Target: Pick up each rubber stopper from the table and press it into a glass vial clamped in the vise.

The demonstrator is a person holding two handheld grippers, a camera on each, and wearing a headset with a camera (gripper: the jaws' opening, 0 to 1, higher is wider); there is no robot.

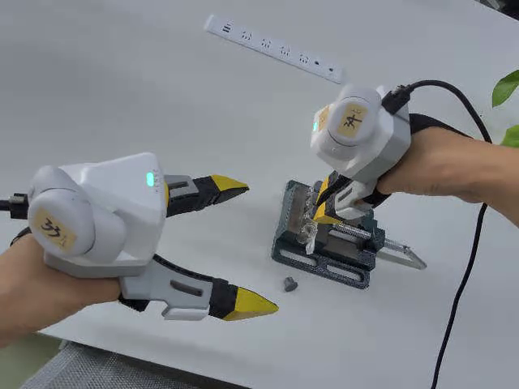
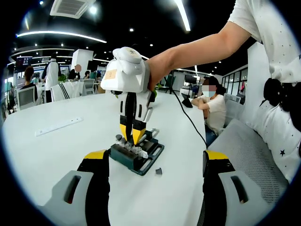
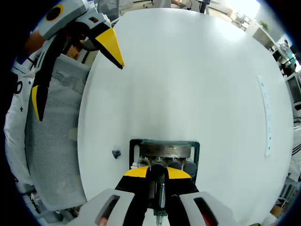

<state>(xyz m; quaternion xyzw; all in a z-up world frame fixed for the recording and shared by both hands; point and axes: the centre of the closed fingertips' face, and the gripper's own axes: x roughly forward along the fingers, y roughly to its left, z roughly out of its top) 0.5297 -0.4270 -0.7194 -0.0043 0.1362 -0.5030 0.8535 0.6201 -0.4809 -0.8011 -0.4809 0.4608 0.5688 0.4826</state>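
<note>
A dark vise (image 1: 324, 258) stands on the white table and clamps a row of glass vials (image 1: 308, 228). My right gripper (image 1: 324, 204) points down over the vials, its jaws nearly together on a dark rubber stopper (image 3: 157, 167) at a vial's mouth. The vise (image 3: 164, 143) lies right under those jaws. One loose grey stopper (image 1: 289, 284) lies on the table just in front of the vise, also visible as the stopper (image 2: 158, 171) and the stopper (image 3: 115, 153). My left gripper (image 1: 242, 245) hovers wide open to the left of the vise, holding nothing.
A white power strip (image 1: 276, 49) lies at the far side of the table. A black cable (image 1: 462, 275) runs from the right gripper off the near edge. A mesh chair (image 3: 56, 141) stands by the table's near edge. Several people (image 2: 214, 106) sit in the background.
</note>
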